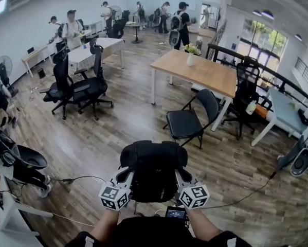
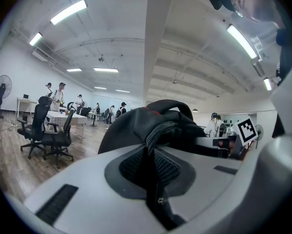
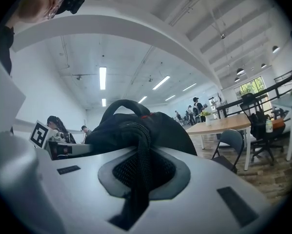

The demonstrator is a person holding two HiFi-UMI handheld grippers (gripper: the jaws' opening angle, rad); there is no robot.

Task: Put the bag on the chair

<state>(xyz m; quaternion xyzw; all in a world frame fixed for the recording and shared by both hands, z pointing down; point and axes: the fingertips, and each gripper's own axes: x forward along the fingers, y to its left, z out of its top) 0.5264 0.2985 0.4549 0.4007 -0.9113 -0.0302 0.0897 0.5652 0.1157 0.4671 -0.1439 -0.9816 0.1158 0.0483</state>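
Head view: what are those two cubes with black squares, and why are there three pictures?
No robot here: a person holds a pinching tool, called a gripper, in each hand. The cubes are parts of those tools. The head view comes from a camera on the person's head, looking down. The other two come from cameras riding on the left gripper and the right gripper. Each has its jaws shut on the black bag, held above the wooden floor. A black folding chair stands ahead, apart from the bag.

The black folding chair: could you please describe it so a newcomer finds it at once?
Find the long wooden table with the flower vase. At its near edge stands the black chair. Unlike the wheeled office chairs, it has thin fixed legs.
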